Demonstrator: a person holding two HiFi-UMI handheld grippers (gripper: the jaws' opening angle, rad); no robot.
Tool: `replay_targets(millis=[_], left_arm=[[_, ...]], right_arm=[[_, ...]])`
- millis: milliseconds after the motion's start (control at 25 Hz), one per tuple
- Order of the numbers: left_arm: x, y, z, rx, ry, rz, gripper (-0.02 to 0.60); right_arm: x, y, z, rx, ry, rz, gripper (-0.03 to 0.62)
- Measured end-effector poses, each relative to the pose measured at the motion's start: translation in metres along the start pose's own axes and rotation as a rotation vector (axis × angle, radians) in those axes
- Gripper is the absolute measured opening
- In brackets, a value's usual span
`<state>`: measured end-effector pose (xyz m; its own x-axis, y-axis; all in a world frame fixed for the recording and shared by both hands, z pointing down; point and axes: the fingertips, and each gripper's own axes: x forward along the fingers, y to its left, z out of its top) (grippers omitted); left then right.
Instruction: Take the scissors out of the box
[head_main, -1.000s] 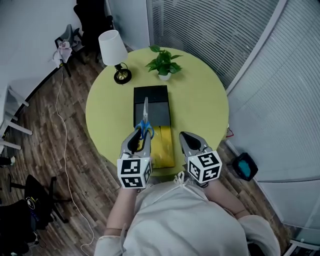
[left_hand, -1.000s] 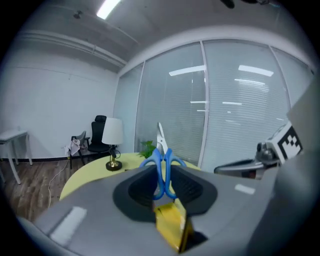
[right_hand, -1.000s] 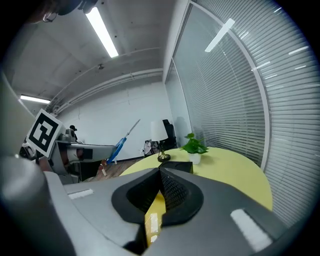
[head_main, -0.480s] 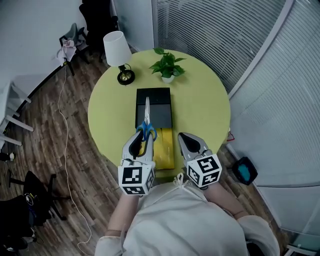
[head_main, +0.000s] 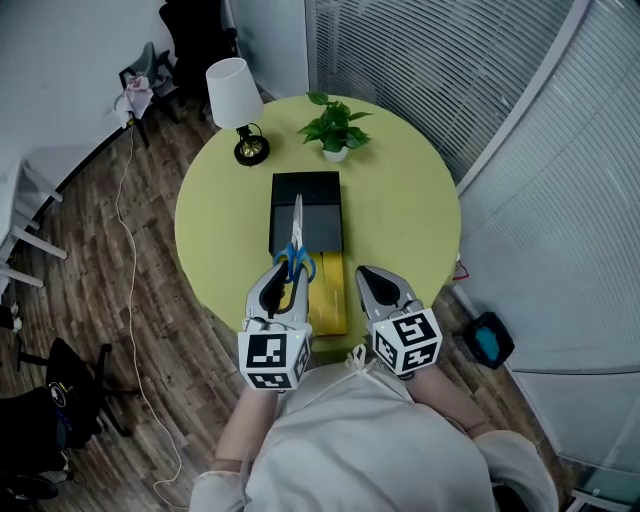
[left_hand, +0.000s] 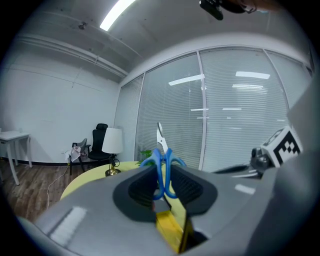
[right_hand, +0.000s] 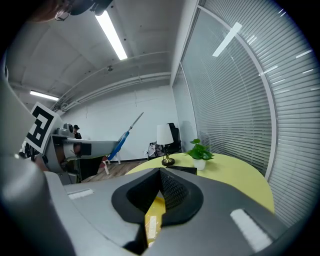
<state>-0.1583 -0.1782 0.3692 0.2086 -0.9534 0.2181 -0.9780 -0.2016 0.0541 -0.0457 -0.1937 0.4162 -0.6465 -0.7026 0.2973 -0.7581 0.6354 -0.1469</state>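
Note:
Blue-handled scissors (head_main: 296, 243) are clamped by their handles in my left gripper (head_main: 286, 268), which is shut on them. Their blades point away from me, above the open black box (head_main: 322, 200) on the round yellow-green table (head_main: 400, 215). The same scissors (left_hand: 162, 157) stand upright between the pads of the left gripper (left_hand: 161, 181). A yellow lid (head_main: 330, 295) lies just in front of the box. My right gripper (head_main: 366, 274) hovers to the right of the lid, shut and empty. In the right gripper view the right gripper (right_hand: 160, 175) hangs over the yellow lid (right_hand: 152, 222).
A white-shaded lamp (head_main: 232, 95) and a small potted plant (head_main: 334, 128) stand at the table's far side. Office chairs (head_main: 190, 30) and a cable (head_main: 125, 250) are on the wooden floor at left. A blue object (head_main: 490, 338) lies on the floor at right.
My left gripper has lifted the scissors slightly above the box. The right gripper has stayed where it was.

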Motion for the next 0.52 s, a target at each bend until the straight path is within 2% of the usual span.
replay_targets(millis=[280,520], left_arm=[[-0.0024,0.0001,-0.0006,0.004,0.001,-0.002,0.091],[-0.0022,0.0001,-0.0015,-0.002,0.001,-0.004,0.091]], right_arm=[[-0.0008,0.0049,-0.0020,-0.001,0.005,0.003,-0.002],[0.0004,0.0039,-0.0041,0.058,0.011,0.018,-0.002]])
